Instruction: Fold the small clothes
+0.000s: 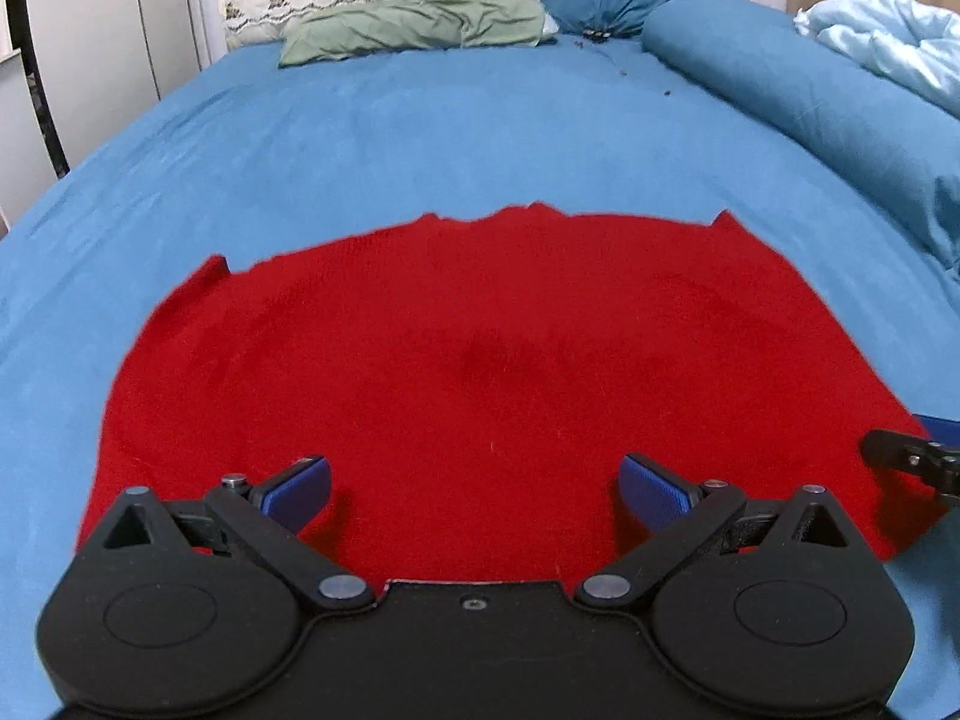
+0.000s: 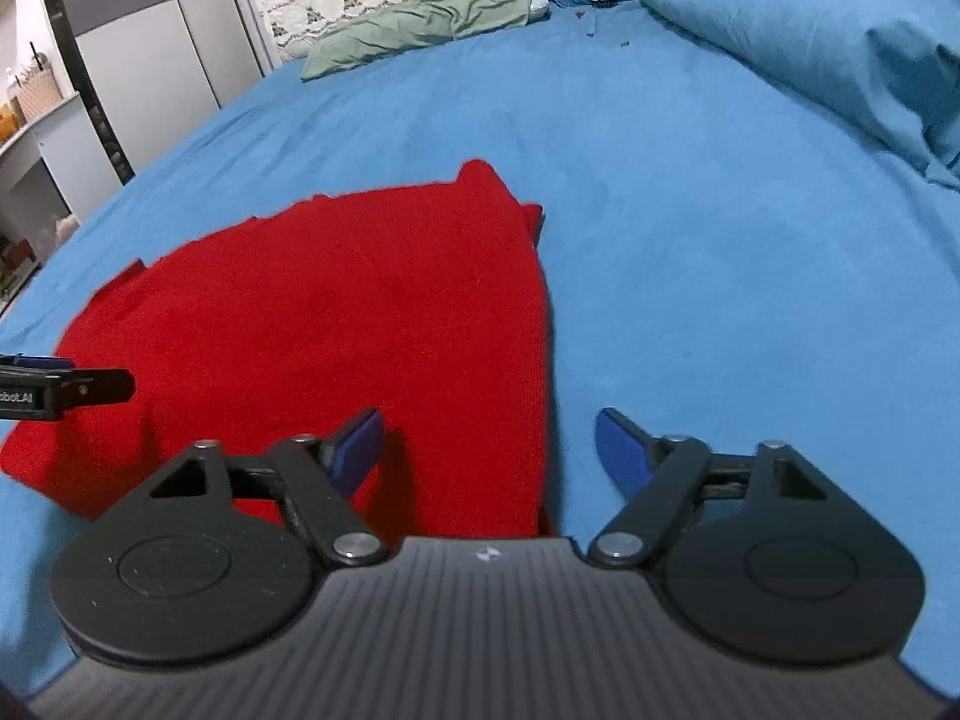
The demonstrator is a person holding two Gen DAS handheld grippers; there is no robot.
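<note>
Red garment (image 1: pixel 480 348) lies flat beneath both grippers' spread fingers (image 1: pixel 300 489).

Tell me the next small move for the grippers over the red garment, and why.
Probably lower both and close on the near hem. The left gripper and right gripper are both open and hold nothing, and the red garment lies flat on the blue bed. The right one straddles the garment's right edge.

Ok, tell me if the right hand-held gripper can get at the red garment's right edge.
Probably yes: the right hand-held gripper is open, straddling the red garment's right edge, with nothing between.
</note>
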